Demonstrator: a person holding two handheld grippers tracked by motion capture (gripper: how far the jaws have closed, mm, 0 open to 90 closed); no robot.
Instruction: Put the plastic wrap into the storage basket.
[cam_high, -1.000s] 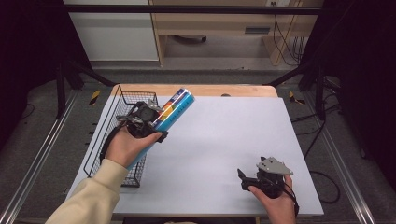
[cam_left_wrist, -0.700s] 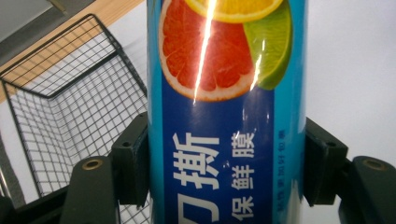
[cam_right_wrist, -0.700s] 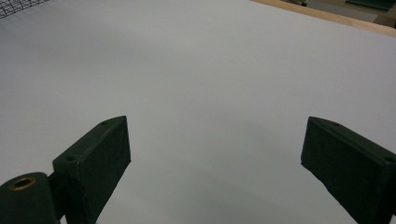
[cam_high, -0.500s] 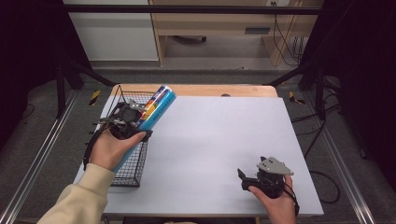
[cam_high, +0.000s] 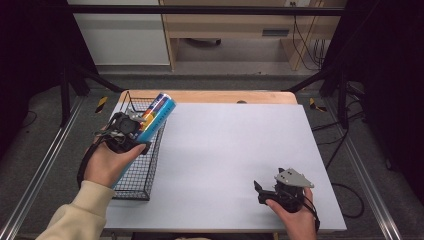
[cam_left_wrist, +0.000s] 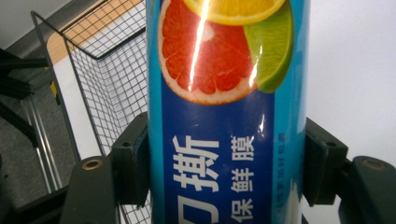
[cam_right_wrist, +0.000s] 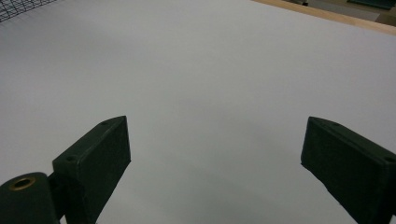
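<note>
High view: the left hand-held gripper (cam_high: 131, 131) is clamped on a blue cylindrical cling-film tube (cam_high: 155, 117), held slanted over the black wire basket (cam_high: 136, 186) at the table's (cam_high: 230, 150) left edge, probably for dropping in. Left gripper view adds the citrus print; the right hand-held gripper (cam_right_wrist: 215, 172) rests with jaws apart near the front edge.

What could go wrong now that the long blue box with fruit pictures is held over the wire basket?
The left gripper clamps the long blue cling-film box near one end, so the glossy pack may tilt or slip. It hangs over the black wire basket, and its far end could catch the rim on the way down. The right gripper rests open, too far off to help.
</note>
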